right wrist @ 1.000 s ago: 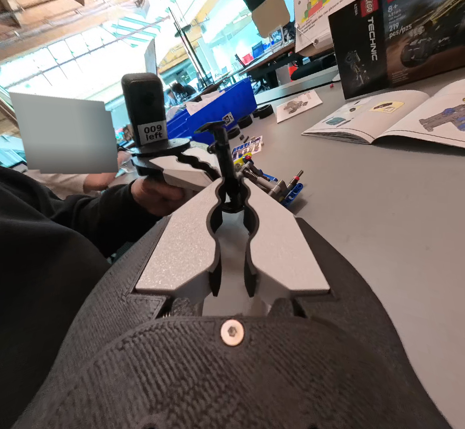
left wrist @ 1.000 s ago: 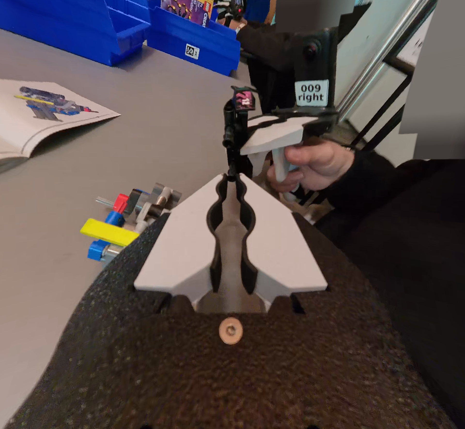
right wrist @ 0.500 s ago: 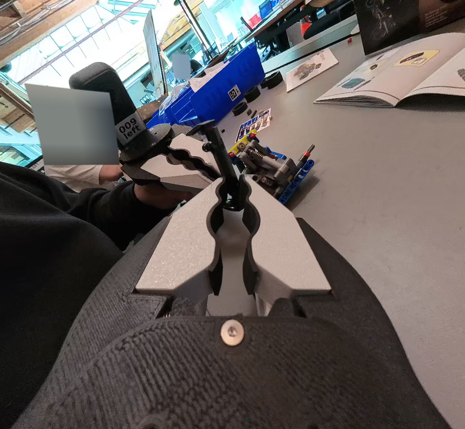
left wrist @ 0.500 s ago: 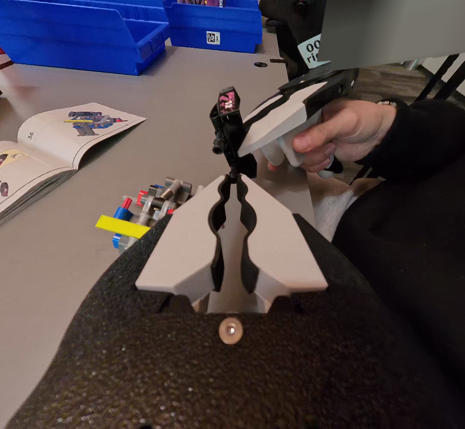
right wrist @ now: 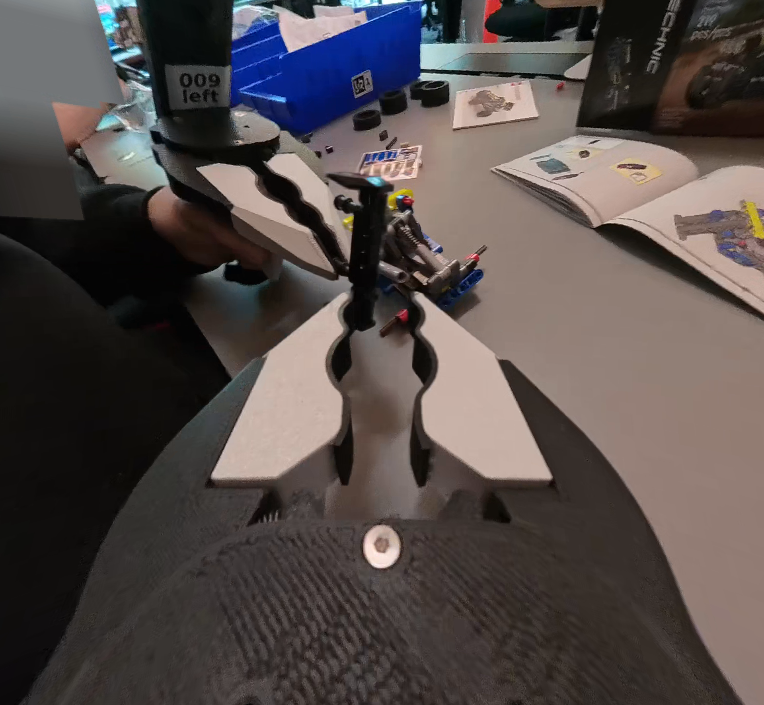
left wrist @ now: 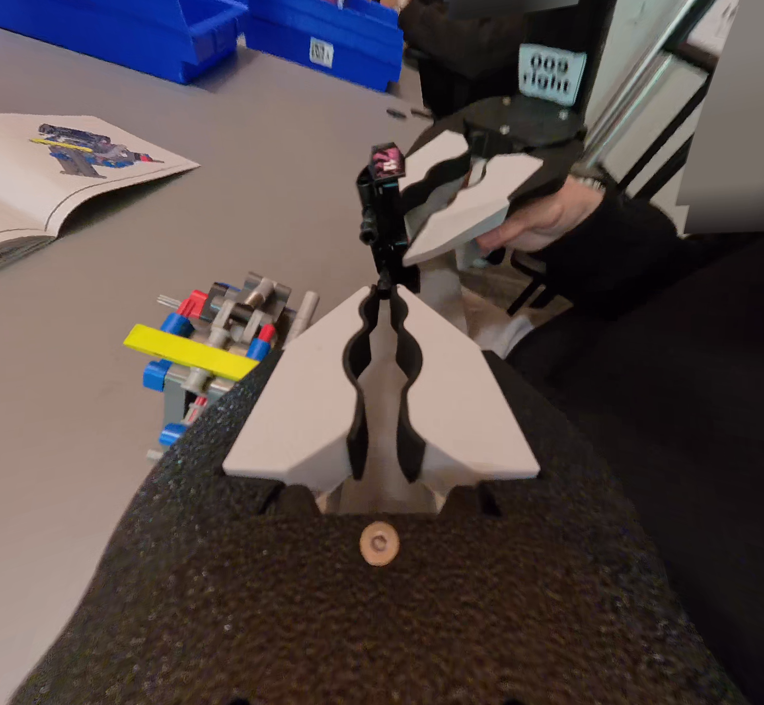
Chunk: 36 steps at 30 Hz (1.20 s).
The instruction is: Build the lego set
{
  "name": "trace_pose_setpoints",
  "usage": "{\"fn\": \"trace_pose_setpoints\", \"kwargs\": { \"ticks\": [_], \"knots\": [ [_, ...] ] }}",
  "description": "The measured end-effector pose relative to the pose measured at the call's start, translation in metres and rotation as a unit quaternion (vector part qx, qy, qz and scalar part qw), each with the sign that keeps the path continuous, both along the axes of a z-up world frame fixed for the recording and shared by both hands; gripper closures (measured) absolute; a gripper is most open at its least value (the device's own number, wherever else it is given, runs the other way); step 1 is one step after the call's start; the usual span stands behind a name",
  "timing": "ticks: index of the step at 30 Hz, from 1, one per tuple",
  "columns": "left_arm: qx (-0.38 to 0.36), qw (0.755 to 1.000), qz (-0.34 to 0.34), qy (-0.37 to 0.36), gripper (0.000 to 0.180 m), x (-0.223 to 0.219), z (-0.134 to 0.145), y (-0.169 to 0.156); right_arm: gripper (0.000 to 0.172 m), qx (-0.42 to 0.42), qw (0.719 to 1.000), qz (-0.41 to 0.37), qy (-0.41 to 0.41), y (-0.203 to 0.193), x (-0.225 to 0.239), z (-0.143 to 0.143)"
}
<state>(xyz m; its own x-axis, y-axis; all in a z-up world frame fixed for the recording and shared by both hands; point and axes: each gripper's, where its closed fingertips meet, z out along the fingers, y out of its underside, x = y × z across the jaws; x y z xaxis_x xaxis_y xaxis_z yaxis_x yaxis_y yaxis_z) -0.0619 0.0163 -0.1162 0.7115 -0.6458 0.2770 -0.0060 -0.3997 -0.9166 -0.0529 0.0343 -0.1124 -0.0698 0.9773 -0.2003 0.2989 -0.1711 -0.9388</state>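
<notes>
A black beam assembly (left wrist: 382,210) with a pink stickered top stands upright above the grey table (left wrist: 268,172). My left gripper (left wrist: 382,292) is shut on a black pin at the assembly's lower end. The right wrist view shows the same pinch, with the left gripper (right wrist: 337,267) at the side of the assembly (right wrist: 366,247). My right gripper (right wrist: 380,305) is open. The beam stands beside its left pad, with a clear gap to the right pad. The right gripper also shows open in the left wrist view (left wrist: 407,218).
A part-built model (left wrist: 215,338) of yellow, blue and grey parts lies on the table, also in the right wrist view (right wrist: 421,263). A small red-tipped axle (right wrist: 395,322) lies near it. Blue bins (left wrist: 124,11), an open booklet (right wrist: 620,189), a black box (right wrist: 682,44) and tyres (right wrist: 392,102) stand farther off. My left and right fingertips are right by each other.
My right gripper's jaws have opened and let go of the black beam assembly. My left gripper keeps its pinch on the pin. Both views have swung a little.
</notes>
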Motion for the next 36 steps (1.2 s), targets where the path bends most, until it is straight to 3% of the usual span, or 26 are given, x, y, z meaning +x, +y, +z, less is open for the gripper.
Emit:
{"fn": "trace_pose_setpoints", "kwargs": {
  "ticks": [2, 5, 8, 12, 14, 23, 30, 36],
  "knots": [
    [0.0, 0.999, -0.01, 0.046, 0.177, -0.003, -0.005, -0.005, 0.165, -0.019, 0.999, 0.031, -0.009, -0.013, -0.001, -0.006],
    [-0.001, 0.992, -0.038, 0.121, 0.177, -0.005, -0.013, -0.014, 0.165, 0.012, 0.999, 0.031, -0.02, -0.019, -0.004, -0.013],
    [-0.015, 0.989, -0.049, 0.14, 0.177, -0.003, -0.017, -0.018, 0.163, 0.035, 0.999, 0.018, -0.027, -0.018, -0.005, -0.012],
    [-0.043, 0.98, -0.044, 0.19, 0.177, -0.001, -0.035, -0.019, 0.165, 0.041, 0.993, 0.001, -0.114, -0.021, -0.001, -0.044],
    [-0.053, 0.972, -0.046, 0.224, 0.177, 0.003, -0.049, -0.021, 0.165, 0.006, 0.989, -0.013, -0.149, -0.022, 0.002, -0.06],
    [-0.03, 0.97, -0.033, 0.24, 0.176, 0.01, -0.05, -0.008, 0.166, -0.017, 0.986, -0.048, -0.157, -0.006, -0.001, -0.061],
    [0.044, 0.95, 0.039, 0.308, 0.177, 0.005, -0.05, 0.001, 0.166, 0.008, 0.985, -0.055, -0.164, 0.002, -0.006, -0.062],
    [0.061, 0.941, 0.033, 0.33, 0.177, 0.003, -0.051, 0.004, 0.166, 0.049, 0.984, -0.047, -0.164, 0.004, -0.006, -0.062]
  ]
}}
